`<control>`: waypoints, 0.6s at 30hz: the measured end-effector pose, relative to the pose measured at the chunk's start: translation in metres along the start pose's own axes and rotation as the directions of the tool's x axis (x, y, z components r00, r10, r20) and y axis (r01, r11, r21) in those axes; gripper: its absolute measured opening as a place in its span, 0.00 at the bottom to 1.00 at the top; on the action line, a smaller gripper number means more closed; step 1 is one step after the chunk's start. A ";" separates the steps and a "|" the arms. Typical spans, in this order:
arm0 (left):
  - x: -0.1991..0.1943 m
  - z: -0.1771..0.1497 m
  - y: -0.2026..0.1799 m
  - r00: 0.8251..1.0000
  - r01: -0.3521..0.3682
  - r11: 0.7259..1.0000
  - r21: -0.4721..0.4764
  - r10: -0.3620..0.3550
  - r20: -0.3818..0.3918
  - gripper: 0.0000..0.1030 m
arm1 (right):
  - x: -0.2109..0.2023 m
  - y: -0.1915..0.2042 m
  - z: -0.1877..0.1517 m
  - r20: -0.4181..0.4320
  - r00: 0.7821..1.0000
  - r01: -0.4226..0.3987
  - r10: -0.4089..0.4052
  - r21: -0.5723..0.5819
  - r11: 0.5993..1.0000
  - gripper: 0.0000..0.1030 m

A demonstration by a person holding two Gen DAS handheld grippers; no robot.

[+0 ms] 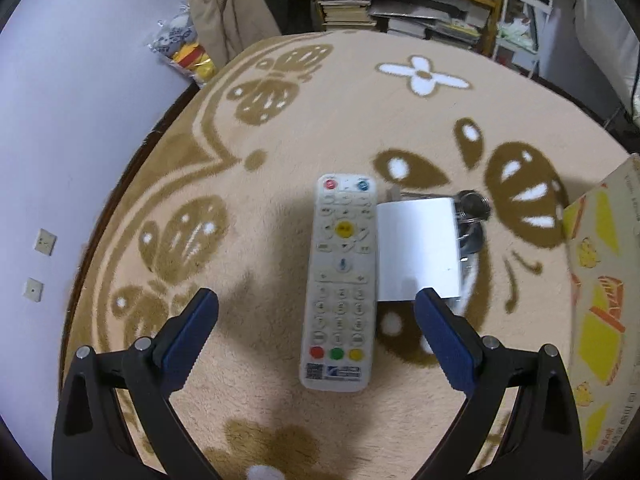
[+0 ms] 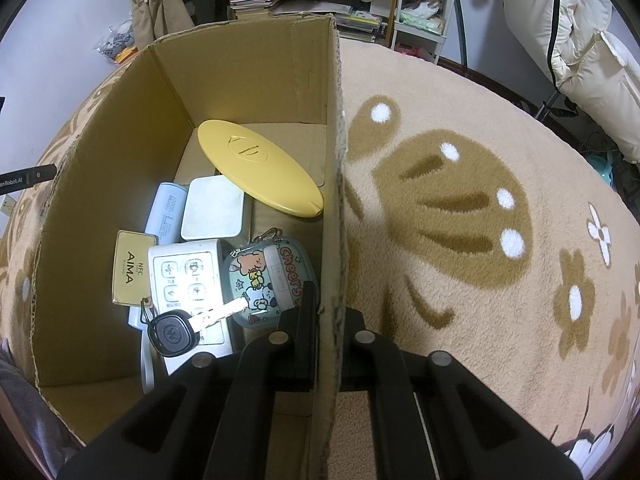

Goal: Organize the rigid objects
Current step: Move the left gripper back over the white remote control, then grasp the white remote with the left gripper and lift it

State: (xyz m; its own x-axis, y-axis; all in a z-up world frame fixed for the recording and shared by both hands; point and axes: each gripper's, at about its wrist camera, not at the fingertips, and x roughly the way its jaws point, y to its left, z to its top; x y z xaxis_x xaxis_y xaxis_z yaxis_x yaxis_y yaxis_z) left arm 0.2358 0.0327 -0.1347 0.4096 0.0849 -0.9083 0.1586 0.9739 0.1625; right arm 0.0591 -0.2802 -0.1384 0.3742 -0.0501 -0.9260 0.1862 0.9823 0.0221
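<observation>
Below, spread fingers point(image 1: 196, 316) flanking remote point(image 1: 340, 280).

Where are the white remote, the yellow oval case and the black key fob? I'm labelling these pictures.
White remote point(image 1: 340, 280): left wrist view, on its keypad.
Yellow oval case point(image 2: 258, 166): right wrist view, lid centre.
Black key fob point(image 2: 173, 333): right wrist view, fob face.
</observation>
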 end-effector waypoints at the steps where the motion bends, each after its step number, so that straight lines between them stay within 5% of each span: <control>1: 0.001 -0.001 0.000 1.000 0.007 1.000 0.008 -0.007 -0.001 0.95 | 0.000 0.000 0.000 0.000 1.000 0.000 0.000 0.001 1.000 0.06; 13: 0.044 -0.009 -0.002 0.995 -0.073 0.997 0.040 0.076 -0.070 0.95 | 0.000 0.000 0.000 0.000 1.000 0.000 0.000 0.000 1.000 0.06; 18: 0.048 -0.009 -0.001 0.997 -0.015 1.000 0.025 0.017 -0.069 0.78 | 0.000 0.000 0.000 0.000 1.000 0.001 -0.001 0.001 1.000 0.06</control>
State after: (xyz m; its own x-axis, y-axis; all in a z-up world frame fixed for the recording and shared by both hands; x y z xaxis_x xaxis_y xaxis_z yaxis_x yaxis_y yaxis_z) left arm 0.2477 0.0380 -0.1818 0.3491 0.1156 -0.9299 0.1745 0.9670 0.1858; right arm 0.0593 -0.2805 -0.1383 0.3735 -0.0514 -0.9262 0.1872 0.9821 0.0211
